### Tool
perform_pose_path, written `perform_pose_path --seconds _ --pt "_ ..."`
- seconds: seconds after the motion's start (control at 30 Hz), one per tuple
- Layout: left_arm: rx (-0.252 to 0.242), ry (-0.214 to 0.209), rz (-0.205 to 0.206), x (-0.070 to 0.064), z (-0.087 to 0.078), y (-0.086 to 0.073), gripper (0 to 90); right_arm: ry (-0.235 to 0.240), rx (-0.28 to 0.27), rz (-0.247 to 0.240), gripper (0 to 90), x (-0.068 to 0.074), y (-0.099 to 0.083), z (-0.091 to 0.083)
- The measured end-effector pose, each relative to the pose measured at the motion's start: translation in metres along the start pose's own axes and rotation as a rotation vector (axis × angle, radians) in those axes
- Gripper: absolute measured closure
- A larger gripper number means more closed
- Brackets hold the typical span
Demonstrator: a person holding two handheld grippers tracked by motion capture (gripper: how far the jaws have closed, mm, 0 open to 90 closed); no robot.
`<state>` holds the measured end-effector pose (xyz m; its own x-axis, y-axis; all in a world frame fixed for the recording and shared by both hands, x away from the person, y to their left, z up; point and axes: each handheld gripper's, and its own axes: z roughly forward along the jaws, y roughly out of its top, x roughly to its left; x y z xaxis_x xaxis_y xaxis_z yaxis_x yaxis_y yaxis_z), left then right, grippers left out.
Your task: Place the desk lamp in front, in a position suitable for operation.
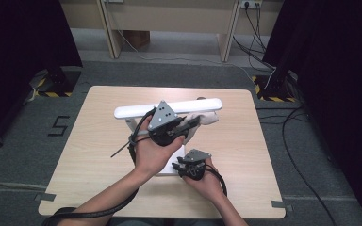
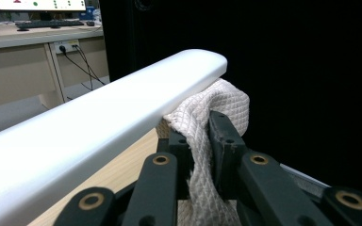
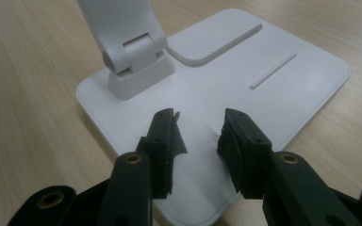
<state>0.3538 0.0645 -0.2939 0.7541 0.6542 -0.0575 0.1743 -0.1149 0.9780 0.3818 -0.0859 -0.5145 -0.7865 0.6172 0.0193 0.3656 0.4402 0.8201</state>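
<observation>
High view: 2 grippers work on a white desk lamp at a wooden table (image 1: pixel 99 136).

The left gripper (image 2: pixel 199 141) has its jaws clamped on a cream waffle-weave cloth (image 2: pixel 217 108), which is pressed up against the underside of the lamp's long white bar (image 2: pixel 99 127) near its rounded end. The right gripper (image 3: pixel 199 134) rests on the lamp's flat white base (image 3: pixel 273 80), jaws apart with bare base between them, just in front of the hinge (image 3: pixel 134 59) of the lamp arm. The lamp stands around the middle of the table.
</observation>
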Motion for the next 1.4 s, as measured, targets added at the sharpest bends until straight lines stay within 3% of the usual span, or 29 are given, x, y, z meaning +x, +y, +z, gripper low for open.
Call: perform_pose_path --seconds 1.4 --pt "-0.018 0.060 -0.031 0.025 -0.049 -0.013 80.8 0.000 0.002 0.003 65.0 0.000 0.000 0.000"
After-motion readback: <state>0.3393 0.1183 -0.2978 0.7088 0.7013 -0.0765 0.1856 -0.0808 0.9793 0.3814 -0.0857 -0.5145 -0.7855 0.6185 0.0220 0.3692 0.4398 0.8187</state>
